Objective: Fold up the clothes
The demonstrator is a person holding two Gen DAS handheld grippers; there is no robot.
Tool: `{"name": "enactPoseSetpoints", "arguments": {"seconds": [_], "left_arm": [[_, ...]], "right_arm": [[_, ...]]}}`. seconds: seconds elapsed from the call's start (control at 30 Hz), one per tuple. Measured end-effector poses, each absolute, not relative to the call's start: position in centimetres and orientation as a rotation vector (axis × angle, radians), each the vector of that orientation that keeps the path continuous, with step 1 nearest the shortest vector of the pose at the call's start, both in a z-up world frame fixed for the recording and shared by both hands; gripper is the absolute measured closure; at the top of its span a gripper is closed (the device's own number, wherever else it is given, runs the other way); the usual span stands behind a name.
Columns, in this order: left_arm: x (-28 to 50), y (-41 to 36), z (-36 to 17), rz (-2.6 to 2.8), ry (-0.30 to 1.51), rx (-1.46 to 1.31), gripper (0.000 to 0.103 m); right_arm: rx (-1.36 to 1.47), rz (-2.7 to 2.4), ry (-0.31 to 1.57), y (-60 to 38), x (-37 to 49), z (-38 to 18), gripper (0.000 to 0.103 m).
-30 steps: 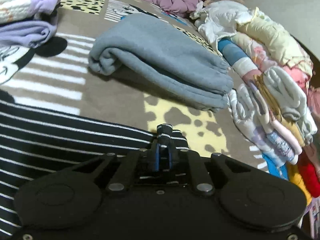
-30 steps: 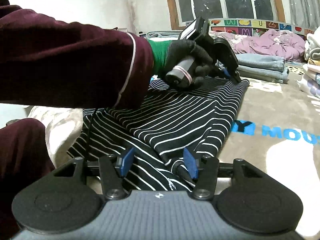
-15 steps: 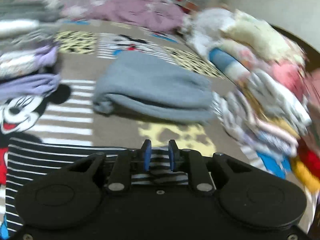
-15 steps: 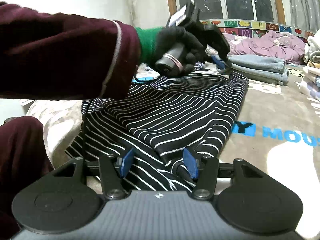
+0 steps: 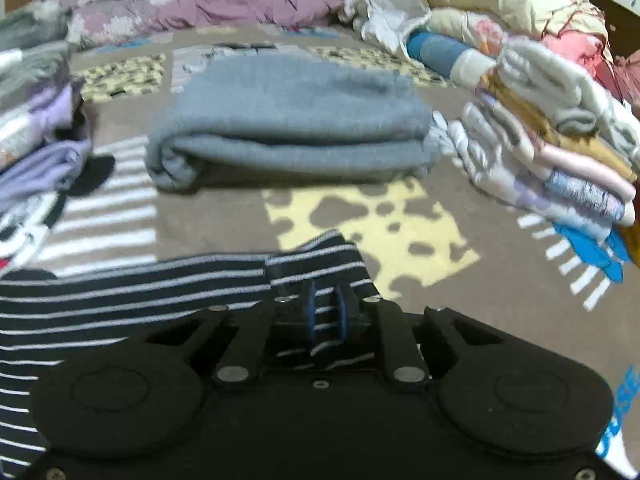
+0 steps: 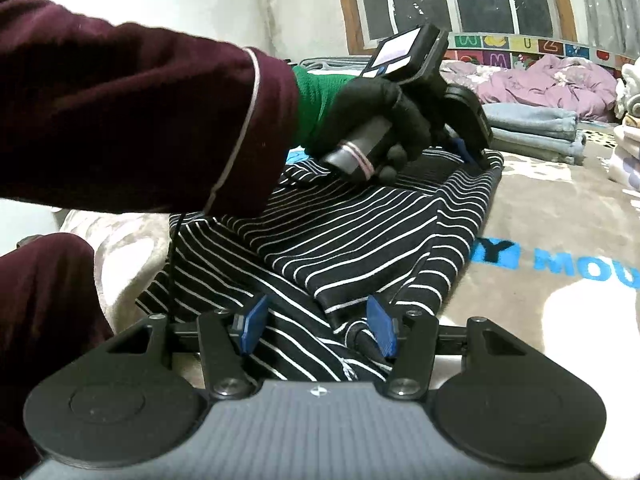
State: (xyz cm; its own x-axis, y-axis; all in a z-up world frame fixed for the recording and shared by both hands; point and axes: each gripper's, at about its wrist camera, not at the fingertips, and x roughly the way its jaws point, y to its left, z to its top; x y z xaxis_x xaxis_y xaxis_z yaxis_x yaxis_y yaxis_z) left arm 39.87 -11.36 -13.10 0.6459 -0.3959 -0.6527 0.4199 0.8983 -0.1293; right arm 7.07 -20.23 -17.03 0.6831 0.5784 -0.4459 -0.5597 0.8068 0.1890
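Patterned blanket (image 5: 420,240) is spread as the work surface, with a window seen behind in the right view. Striped garment (image 6: 360,240) is laid on it, partly folded. Left gripper (image 5: 325,312) is seen clenched on the garment's far corner, striped cloth pinched between the blue pads. Right gripper (image 6: 316,326) is held half open over the near edge; fabric lies between the pads (image 6: 250,322), no squeeze evident. Grey folded item (image 5: 292,120) is noted beyond, and stacked clothes (image 5: 552,140) alongside.
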Motion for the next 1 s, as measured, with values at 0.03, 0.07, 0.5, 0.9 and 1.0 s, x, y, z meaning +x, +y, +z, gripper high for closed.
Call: {"name": "enactPoseSetpoints", "arguments": {"seconds": [0.03, 0.07, 0.5, 0.9, 1.0], "left_arm": [[39.2, -11.1, -12.2, -0.478, 0.712, 0.025, 0.090], [38.4, -10.8, -11.4, -0.495, 0.693, 0.020, 0.090], [29.6, -13.2, -13.6, -0.578, 0.722, 0.331, 0.089], [17.8, 0.9, -9.0, -0.273, 0.584, -0.073, 0.055], [15.3, 4.8, -9.3, -0.166, 0.581, -0.214, 0.055]], "right_arm": [[0.037, 0.639, 0.514, -20.2, 7.1, -17.0, 0.047], [0.035, 0.638, 0.514, -20.1, 7.0, -17.1, 0.047], [0.015, 0.642, 0.512, -19.9, 6.9, -17.0, 0.047], [0.050, 0.688, 0.426, -21.5, 4.2, -14.6, 0.047], [0.030, 0.682, 0.420, -22.2, 3.4, -14.3, 0.047]]}}
